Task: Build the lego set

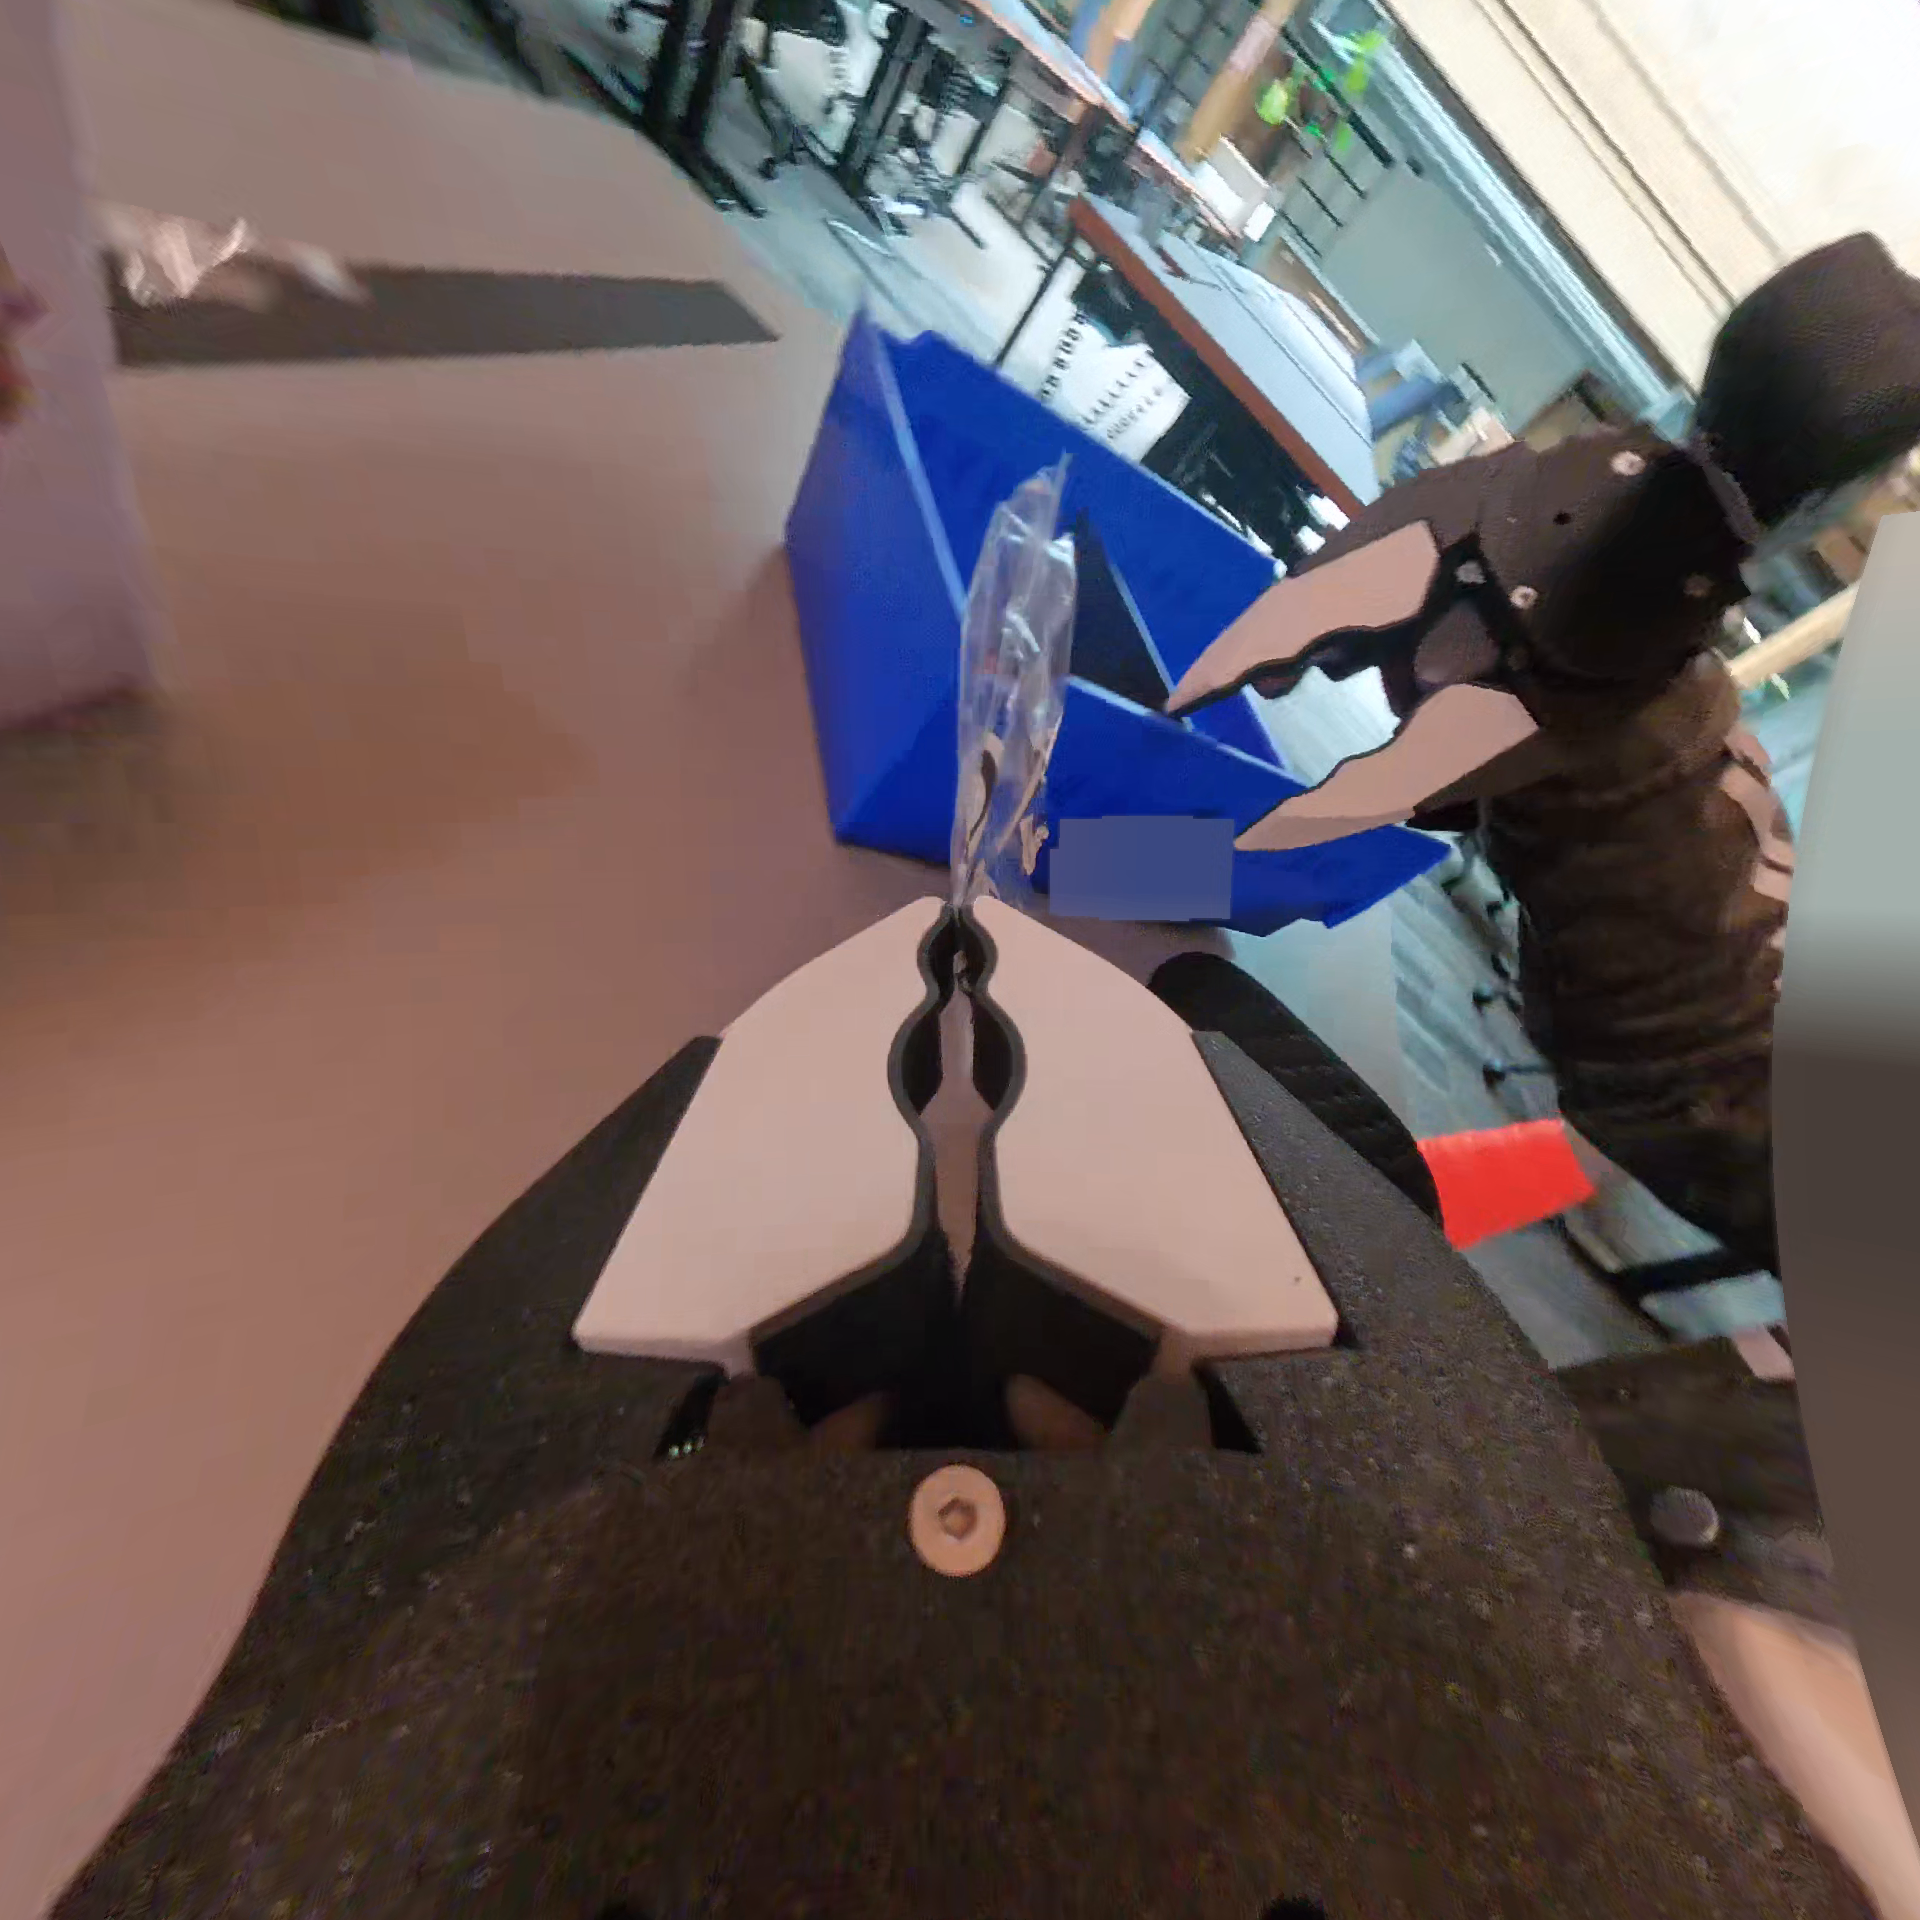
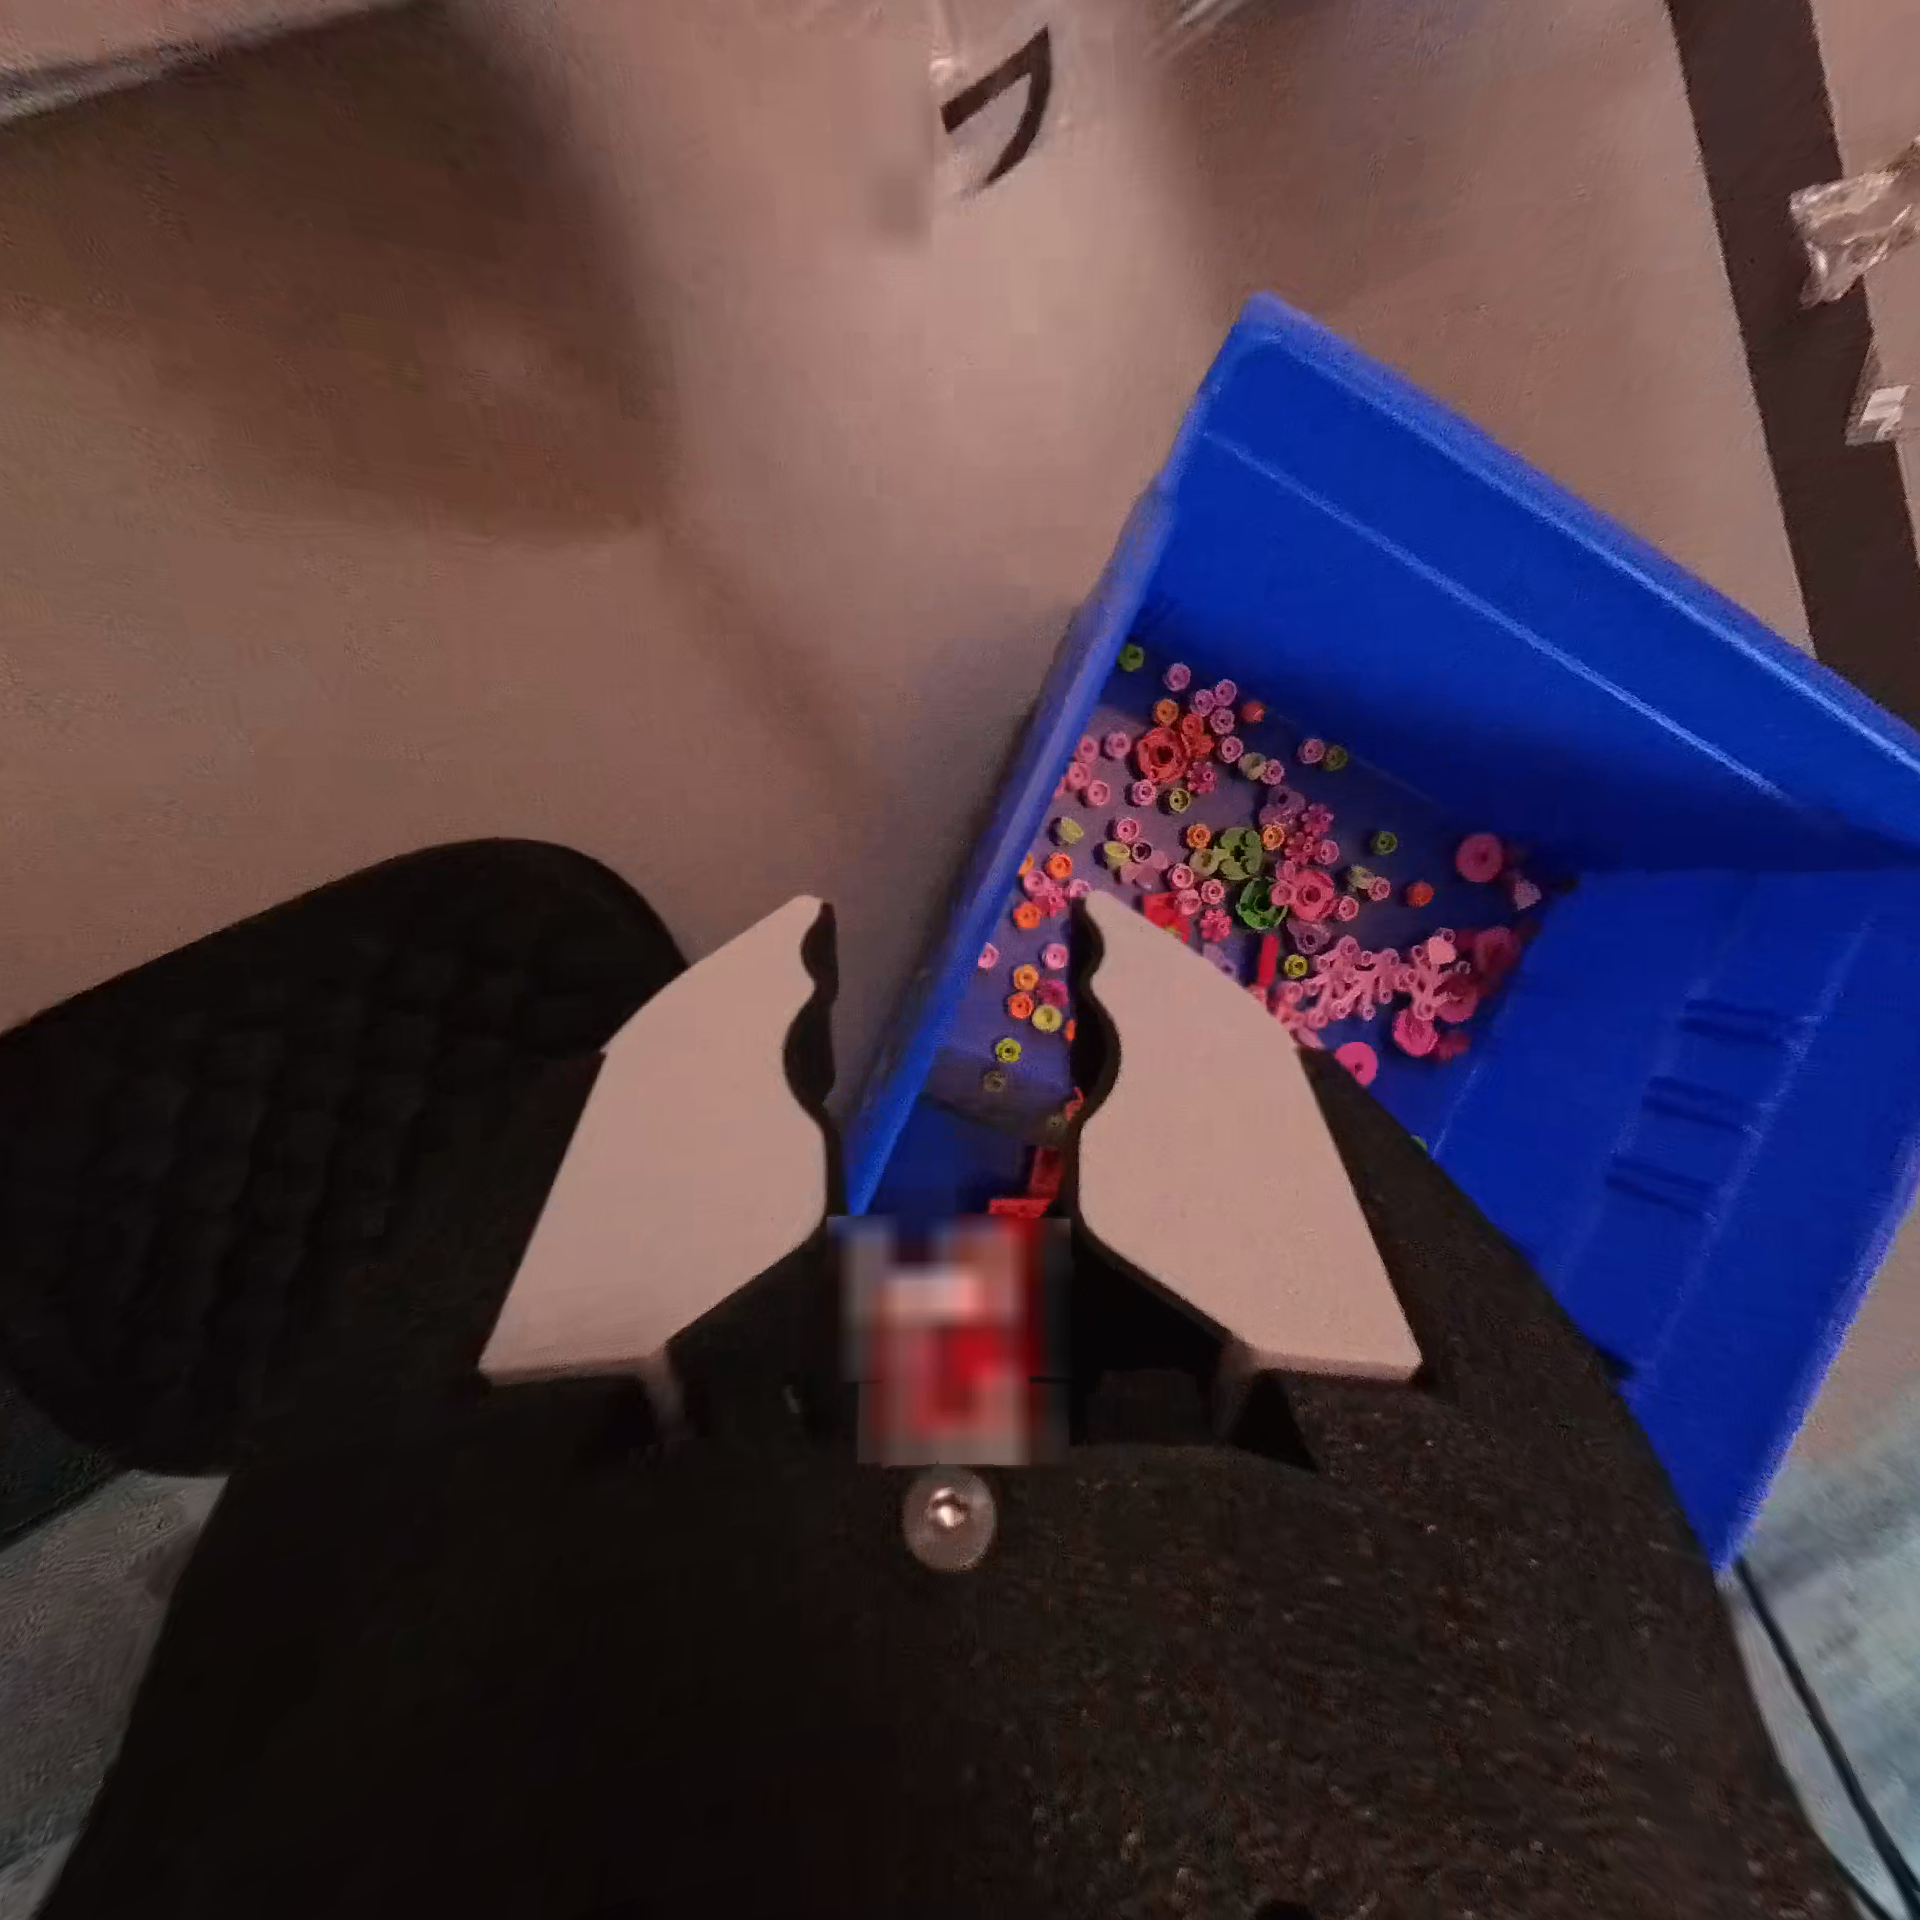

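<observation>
My left gripper (image 1: 958, 914) is shut on the end of a clear plastic bag (image 1: 1013, 686), which stands up from its tips in front of a blue bin (image 1: 883, 582) on the pale table. My right gripper (image 2: 951, 914) is open and empty, hovering over the near corner of the blue bin (image 2: 1455, 582). It also shows in the left wrist view (image 1: 1236, 758), open above the bin's right end. Several small pink, red, orange and green lego pieces (image 2: 1247, 862) lie loose on the bin floor. The clear bag's edge (image 2: 987, 94) shows at the top of the right wrist view.
A dark strip (image 1: 436, 312) crosses the table beyond the bin, with crumpled clear plastic (image 1: 208, 255) on it. A black chair back (image 1: 1288, 1049) stands by the table edge. Desks and chairs fill the room behind. A red object (image 1: 1496, 1179) sits low at right. My right fingertips sit around 15 cm from my left ones.
</observation>
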The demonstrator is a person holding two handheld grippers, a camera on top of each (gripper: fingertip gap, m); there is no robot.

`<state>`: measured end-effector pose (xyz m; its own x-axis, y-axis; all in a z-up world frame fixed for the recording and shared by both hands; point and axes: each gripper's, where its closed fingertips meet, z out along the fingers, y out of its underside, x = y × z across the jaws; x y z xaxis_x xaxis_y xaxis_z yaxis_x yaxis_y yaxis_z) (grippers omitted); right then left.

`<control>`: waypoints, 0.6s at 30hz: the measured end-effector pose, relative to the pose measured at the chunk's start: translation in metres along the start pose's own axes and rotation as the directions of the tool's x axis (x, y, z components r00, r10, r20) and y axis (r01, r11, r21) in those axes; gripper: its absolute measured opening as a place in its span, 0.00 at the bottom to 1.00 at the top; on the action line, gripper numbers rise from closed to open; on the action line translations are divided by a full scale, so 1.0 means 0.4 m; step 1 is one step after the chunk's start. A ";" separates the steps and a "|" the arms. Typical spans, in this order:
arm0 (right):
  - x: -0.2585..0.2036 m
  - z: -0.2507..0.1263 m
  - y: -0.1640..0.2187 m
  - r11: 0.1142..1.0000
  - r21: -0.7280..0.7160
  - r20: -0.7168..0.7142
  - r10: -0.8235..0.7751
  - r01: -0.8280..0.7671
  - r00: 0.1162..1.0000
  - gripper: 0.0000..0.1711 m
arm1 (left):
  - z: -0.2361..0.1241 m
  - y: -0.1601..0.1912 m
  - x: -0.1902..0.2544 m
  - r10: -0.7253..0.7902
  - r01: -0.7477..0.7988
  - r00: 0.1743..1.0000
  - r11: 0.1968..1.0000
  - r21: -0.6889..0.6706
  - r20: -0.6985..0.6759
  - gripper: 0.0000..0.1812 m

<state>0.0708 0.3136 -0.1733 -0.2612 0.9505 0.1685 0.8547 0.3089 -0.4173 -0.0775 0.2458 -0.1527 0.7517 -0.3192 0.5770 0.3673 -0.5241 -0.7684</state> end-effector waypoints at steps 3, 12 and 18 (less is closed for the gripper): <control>0.023 0.027 0.005 0.998 -0.056 -0.083 -0.044 0.040 0.996 0.06 | 0.006 0.052 -0.032 -0.126 0.125 0.991 0.992 0.029 0.048 0.00; 0.072 -0.023 -0.011 0.988 0.154 -0.109 0.013 0.004 0.994 0.04 | 0.084 0.077 -0.082 -0.312 0.295 0.940 0.947 0.130 0.135 0.00; 0.079 -0.063 -0.021 0.978 0.205 -0.110 0.069 -0.045 0.992 0.04 | 0.176 0.123 -0.087 -0.432 0.420 0.894 0.900 0.113 0.120 0.00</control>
<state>0.0668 0.3401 -0.1419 -0.1511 0.9598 0.2364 0.7555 0.2664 -0.5986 -0.0471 0.2867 -0.2301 0.5788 0.0357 0.8147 0.7083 -0.5171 -0.4805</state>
